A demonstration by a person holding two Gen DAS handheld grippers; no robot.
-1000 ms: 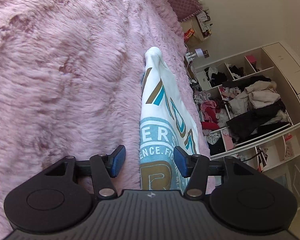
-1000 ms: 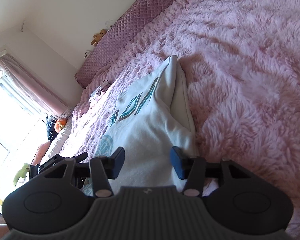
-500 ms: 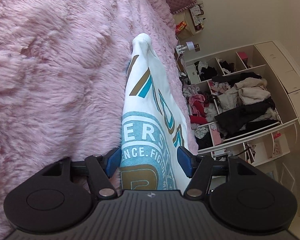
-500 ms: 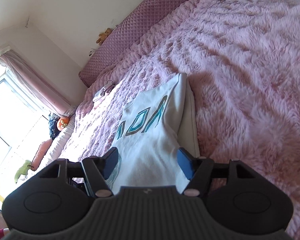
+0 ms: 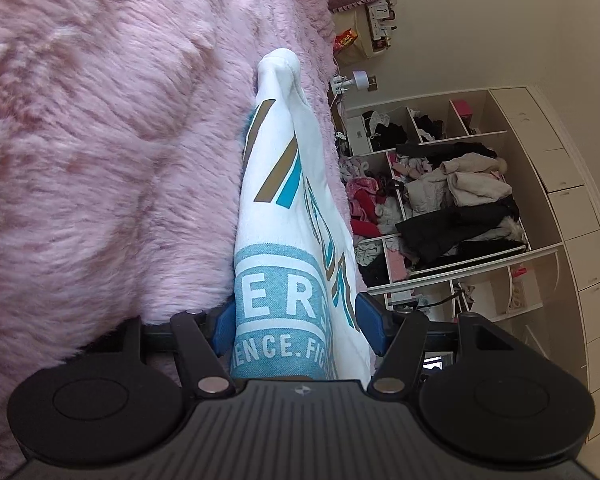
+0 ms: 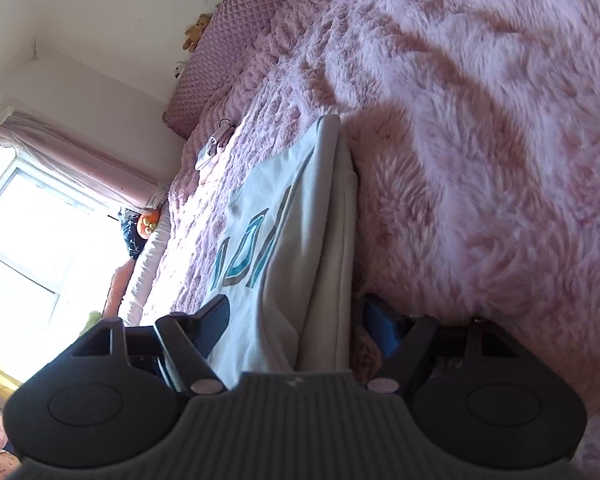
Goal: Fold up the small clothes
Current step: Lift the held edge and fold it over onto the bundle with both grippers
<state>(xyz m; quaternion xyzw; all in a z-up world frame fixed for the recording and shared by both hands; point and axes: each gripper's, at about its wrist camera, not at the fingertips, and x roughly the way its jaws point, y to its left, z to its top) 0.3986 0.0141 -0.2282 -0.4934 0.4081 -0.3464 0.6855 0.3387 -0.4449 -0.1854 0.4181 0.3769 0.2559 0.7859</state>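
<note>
Both hand-held grippers have slid forward along the white printed shirt (image 5: 288,216) on the pink bed (image 5: 100,160); left hand-held gripper (image 5: 296,322) straddles it wide, right hand-held gripper (image 6: 296,320) is opening around its folded edge, neither gripping yet

A home bedroom, fluffy pink bed (image 5: 100,140), quilted headboard (image 6: 236,52) at its head, teddy (image 6: 195,31) on top, cluttered clothes shelves (image 5: 452,208) beside the bed, curtained window (image 6: 28,220).

White shirt (image 5: 296,216), teal-tan print; fluffy pink blanket (image 5: 100,140).
</note>
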